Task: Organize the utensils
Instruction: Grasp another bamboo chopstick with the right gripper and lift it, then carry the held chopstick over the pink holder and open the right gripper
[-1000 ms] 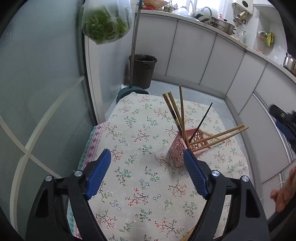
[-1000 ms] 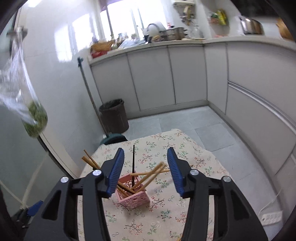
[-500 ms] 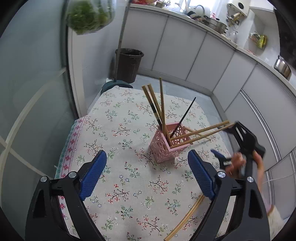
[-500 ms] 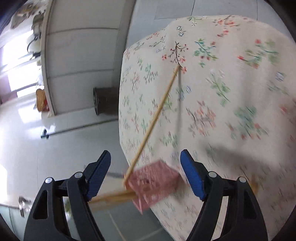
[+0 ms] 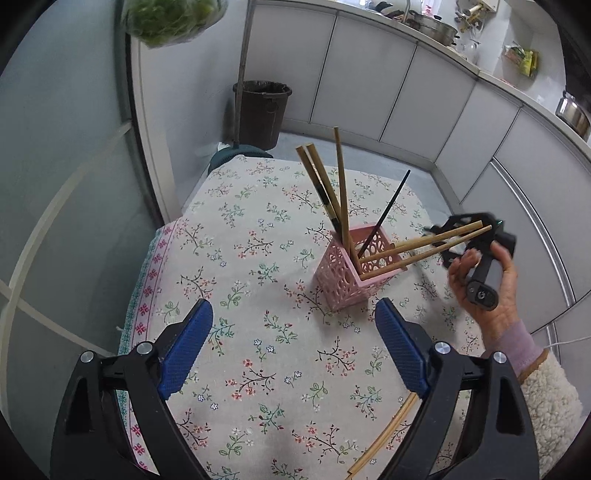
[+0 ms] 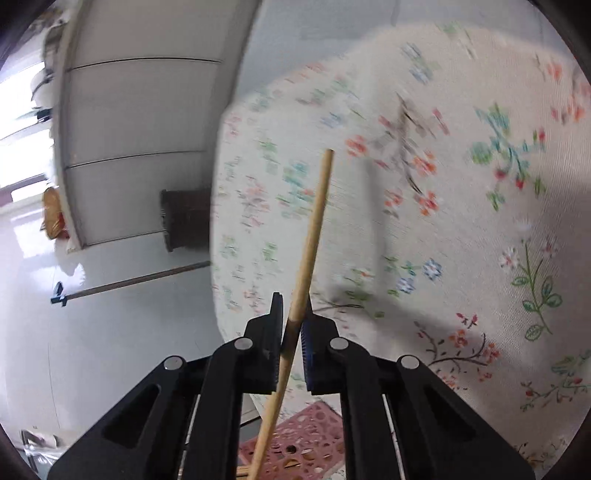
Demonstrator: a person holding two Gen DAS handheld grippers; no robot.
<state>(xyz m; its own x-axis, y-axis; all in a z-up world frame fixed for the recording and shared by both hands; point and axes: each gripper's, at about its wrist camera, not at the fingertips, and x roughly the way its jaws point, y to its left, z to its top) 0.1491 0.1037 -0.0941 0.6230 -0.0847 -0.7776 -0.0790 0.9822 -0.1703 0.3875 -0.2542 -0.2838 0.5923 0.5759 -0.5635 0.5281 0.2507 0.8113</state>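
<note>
A pink perforated holder (image 5: 354,273) stands on the floral tablecloth (image 5: 258,258) and holds several wooden chopsticks (image 5: 341,188) and one black one (image 5: 384,214). My right gripper (image 6: 292,325) is shut on a wooden chopstick (image 6: 312,236) that leans out of the holder (image 6: 299,443). In the left wrist view the right gripper (image 5: 461,236) sits at the tips of two leaning chopsticks (image 5: 436,243). My left gripper (image 5: 293,350) is open and empty, above the cloth in front of the holder. Two loose wooden chopsticks (image 5: 384,435) lie near the front right.
A dark bin (image 5: 262,110) and a broom handle (image 5: 242,66) stand on the floor beyond the table. White cabinets (image 5: 406,92) run along the back and right. A bag of greens (image 5: 170,18) hangs at top left beside a glass door (image 5: 55,184).
My right gripper has swung in beside the holder and closed on a leaning chopstick; half a second ago it was open. My left gripper has stayed open and shifted slightly closer.
</note>
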